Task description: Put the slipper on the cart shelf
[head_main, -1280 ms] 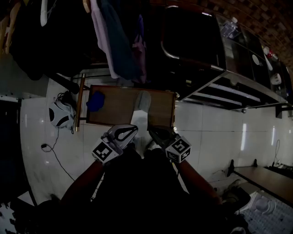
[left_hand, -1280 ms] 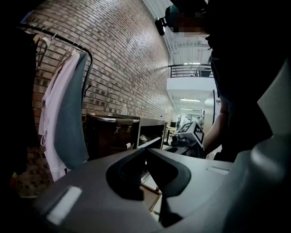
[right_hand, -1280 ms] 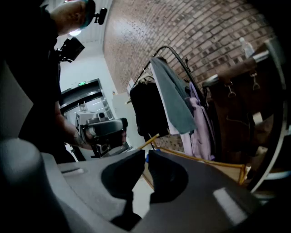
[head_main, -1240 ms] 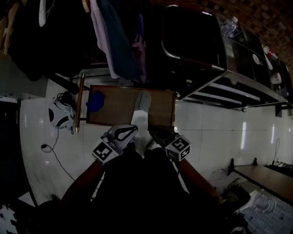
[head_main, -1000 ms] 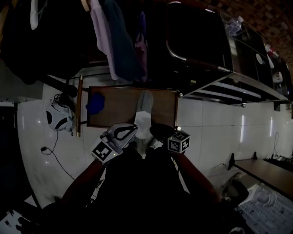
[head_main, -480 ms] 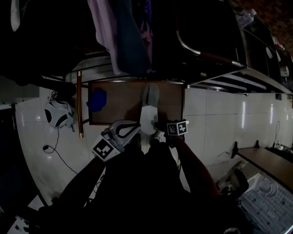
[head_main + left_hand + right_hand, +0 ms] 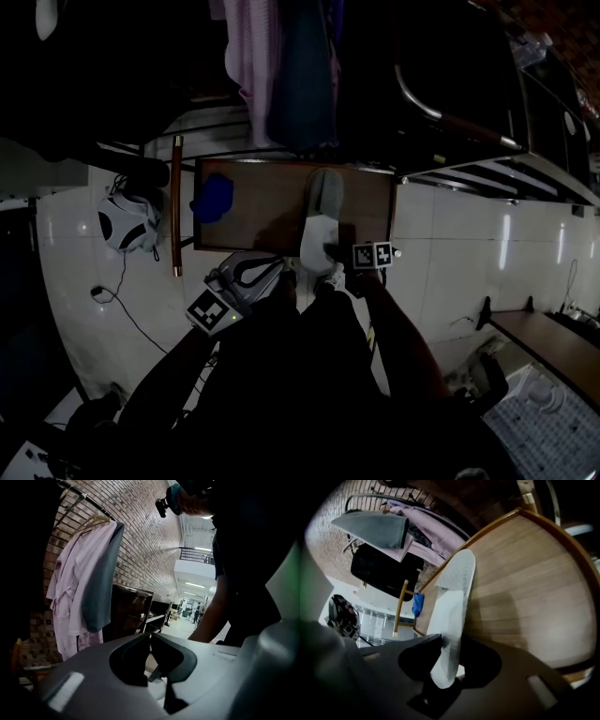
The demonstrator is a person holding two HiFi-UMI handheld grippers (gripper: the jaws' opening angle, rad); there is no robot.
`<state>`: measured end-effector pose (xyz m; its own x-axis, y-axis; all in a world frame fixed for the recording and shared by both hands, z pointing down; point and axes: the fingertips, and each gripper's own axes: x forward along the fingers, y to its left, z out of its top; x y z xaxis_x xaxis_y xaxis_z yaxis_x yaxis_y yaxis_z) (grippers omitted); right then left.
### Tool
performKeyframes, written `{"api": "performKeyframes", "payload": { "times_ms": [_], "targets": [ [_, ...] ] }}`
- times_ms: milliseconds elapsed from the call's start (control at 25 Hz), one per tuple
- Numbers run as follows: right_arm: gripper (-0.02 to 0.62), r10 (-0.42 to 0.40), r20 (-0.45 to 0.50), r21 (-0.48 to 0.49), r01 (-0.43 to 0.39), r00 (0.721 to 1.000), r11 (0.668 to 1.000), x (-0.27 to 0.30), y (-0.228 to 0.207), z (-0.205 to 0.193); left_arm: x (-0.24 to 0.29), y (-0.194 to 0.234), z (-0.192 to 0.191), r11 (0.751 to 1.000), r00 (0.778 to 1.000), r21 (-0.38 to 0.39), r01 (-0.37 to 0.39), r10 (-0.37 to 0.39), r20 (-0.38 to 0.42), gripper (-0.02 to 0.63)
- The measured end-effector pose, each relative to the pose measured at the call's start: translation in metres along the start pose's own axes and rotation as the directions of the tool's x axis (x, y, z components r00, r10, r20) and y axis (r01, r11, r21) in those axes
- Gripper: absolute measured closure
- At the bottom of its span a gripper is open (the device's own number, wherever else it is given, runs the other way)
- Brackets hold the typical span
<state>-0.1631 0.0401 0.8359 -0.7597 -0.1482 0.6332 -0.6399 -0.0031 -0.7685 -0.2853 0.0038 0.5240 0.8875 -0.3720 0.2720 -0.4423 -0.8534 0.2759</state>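
Looking down from the head view, I see a white and black thing (image 7: 127,228) on the floor at the far left. I cannot tell what it is. Next to it a wooden pole (image 7: 175,206) runs along the left side of the cart shelf (image 7: 262,214). A blue thing (image 7: 213,197) lies on the left part of that shelf. A pink robe (image 7: 248,56) hangs above.

My left tongs (image 7: 151,638) are just before the near edge of the shelf. Their tips are pressed together and there is nothing in them.

The slipper (image 7: 319,217) lies on the right part of the shelf, well apart from the blue thing. Its grey toe points away from me and its white heel end is at the near edge.

My right tongs (image 7: 449,660) have just been closing. They now pinch the heel end of the slipper, one pad on each side.
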Motion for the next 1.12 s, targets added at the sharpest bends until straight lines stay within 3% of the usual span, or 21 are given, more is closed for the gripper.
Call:
{"api": "performKeyframes", "payload": {
  "times_ms": [240,480,720,880,1120],
  "targets": [
    [0.526,0.046,0.080,0.037,-0.049,0.996,0.998,-0.017,0.015,0.002,-0.003,-0.003,-0.001,1.000,1.000,-0.007,0.002,-0.002,0.014,0.591],
    [0.529,0.088,0.169,-0.022,-0.086,0.982,0.996,-0.057,0.043,0.004,0.006,-0.009,0.021,1.000,0.997,0.005,0.010,-0.011,0.070,0.591],
    [0.529,0.165,0.264,-0.175,-0.121,0.950,0.977,-0.113,0.096,0.016,0.009,-0.025,0.044,1.000,0.992,0.020,0.016,-0.018,0.121,0.591],
    [0.529,0.186,0.329,-0.305,-0.082,0.926,0.949,-0.157,0.135,0.031,0.012,-0.039,0.053,0.999,0.990,0.041,0.022,-0.028,0.137,0.591],
    [0.531,0.222,0.408,-0.474,-0.002,0.885,0.881,-0.207,0.187,0.050,0.016,-0.053,0.074,0.998,0.987,0.065,0.015,-0.025,0.156,0.591]
  ]
}}
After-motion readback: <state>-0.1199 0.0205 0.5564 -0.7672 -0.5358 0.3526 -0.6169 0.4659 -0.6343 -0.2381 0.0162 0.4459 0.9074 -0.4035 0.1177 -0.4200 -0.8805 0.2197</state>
